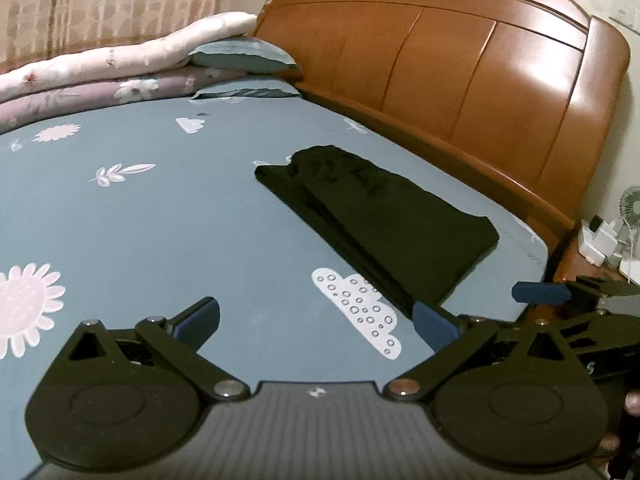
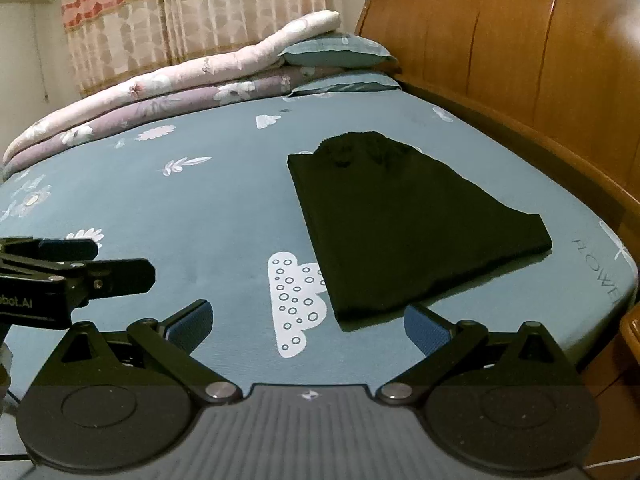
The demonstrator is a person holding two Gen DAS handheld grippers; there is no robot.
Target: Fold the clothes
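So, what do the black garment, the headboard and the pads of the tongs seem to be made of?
Garment: matte black fabric, probably soft knit; it gives no shine and lies in limp folded layers.
Headboard: wood with a glossy varnish; orange-brown panels carry bright light reflections.
Pads: blue, finely ribbed, probably rubber or textile tape; I cannot tell which.

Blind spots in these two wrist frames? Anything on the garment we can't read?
- Black garment: type and fold layers unreadable in both views; uniformly dark.
- Its near corner, left wrist view: hidden behind the left gripper finger.
- Nightstand items: cut off by frame edge, small.
- Sheet lettering: runs off the mattress edge, right wrist view.
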